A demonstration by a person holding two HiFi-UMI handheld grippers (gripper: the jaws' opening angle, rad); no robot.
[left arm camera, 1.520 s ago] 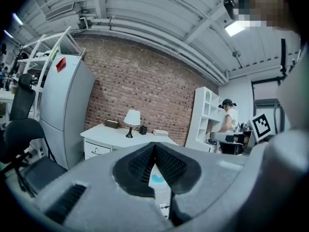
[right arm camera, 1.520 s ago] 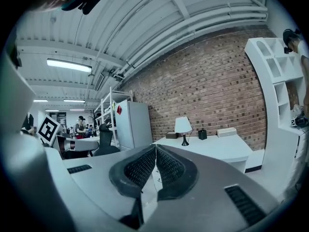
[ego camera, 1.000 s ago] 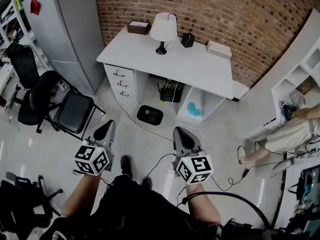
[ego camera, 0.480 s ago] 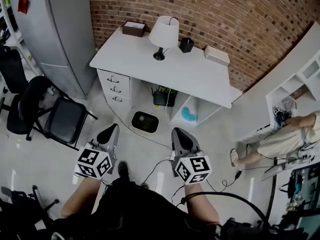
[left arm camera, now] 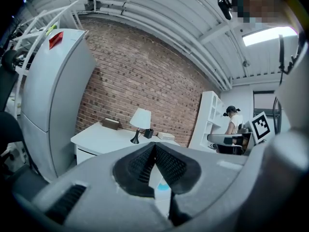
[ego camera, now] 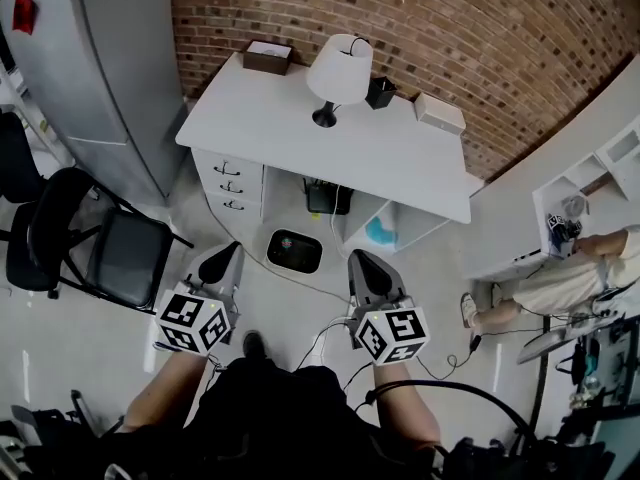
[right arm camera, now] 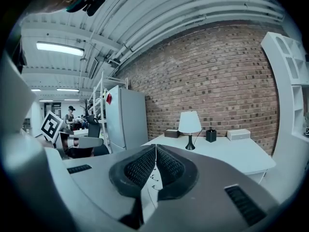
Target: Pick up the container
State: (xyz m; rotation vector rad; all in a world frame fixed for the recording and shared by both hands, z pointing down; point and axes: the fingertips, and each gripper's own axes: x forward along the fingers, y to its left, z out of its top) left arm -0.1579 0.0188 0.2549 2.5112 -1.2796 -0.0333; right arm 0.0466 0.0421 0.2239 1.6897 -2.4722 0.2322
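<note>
A white desk (ego camera: 300,133) stands against the brick wall. On it are a white lamp (ego camera: 338,73), a small black container (ego camera: 379,92), a brown box (ego camera: 267,56) and a white box (ego camera: 439,112). My left gripper (ego camera: 231,254) and right gripper (ego camera: 359,259) hang side by side over the floor in front of the desk, both shut and empty. In the left gripper view the shut jaws (left arm camera: 154,144) point at the desk, with the black container (left arm camera: 148,133) beside the lamp. The right gripper (right arm camera: 155,147) faces the same black container (right arm camera: 211,135).
A black bin (ego camera: 294,251) lies on the floor under the desk, with cables trailing near it. A folding chair (ego camera: 120,253) and a grey cabinet (ego camera: 100,58) are at the left. A person (ego camera: 585,268) sits at the right by white shelves.
I have moved closer to the desk, which now sits lower and nearer in the head view. Both grippers came forward with me and stayed shut.
</note>
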